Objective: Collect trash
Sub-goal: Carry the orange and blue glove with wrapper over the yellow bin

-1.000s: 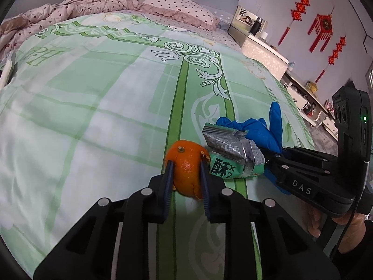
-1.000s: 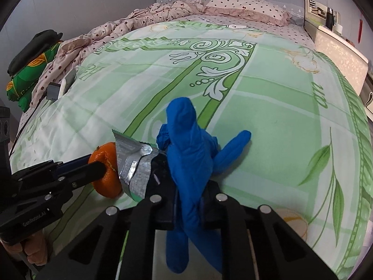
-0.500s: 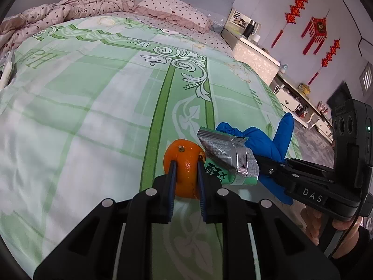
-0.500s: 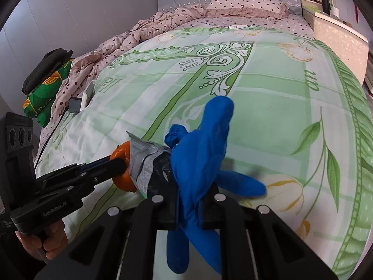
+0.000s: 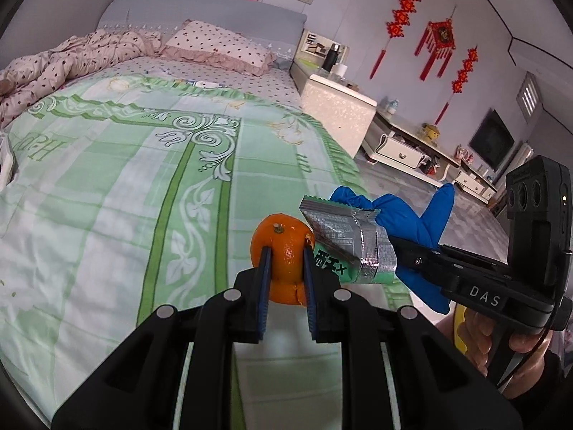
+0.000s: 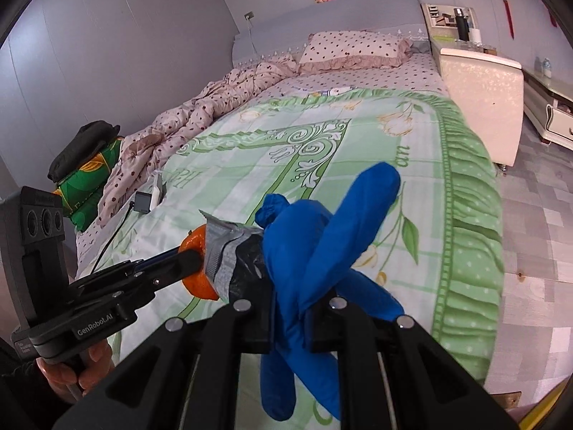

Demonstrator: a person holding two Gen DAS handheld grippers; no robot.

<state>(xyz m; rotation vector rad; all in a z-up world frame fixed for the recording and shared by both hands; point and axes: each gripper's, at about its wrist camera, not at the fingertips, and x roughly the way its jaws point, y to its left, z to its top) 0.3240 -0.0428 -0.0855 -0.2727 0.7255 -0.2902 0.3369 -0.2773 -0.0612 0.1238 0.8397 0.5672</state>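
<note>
Left wrist view: the left gripper (image 5: 285,279) has its jaws clamped on the orange (image 5: 283,251), now lifted clear of the bed (image 5: 107,186) it sat on a second ago. Keep that squeeze steady. Right wrist view: the right gripper (image 6: 288,317) pinches the blue glove (image 6: 315,251) and foil wrapper (image 6: 229,251) together, also risen; carry level so nothing slips.

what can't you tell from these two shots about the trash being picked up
- Where the trash goes: no bin shows in either view.
- Whether the right gripper pinches the snack wrapper too: the blue glove covers its jaws in the right wrist view.
- Underside of the orange: the left gripper hides it.
</note>
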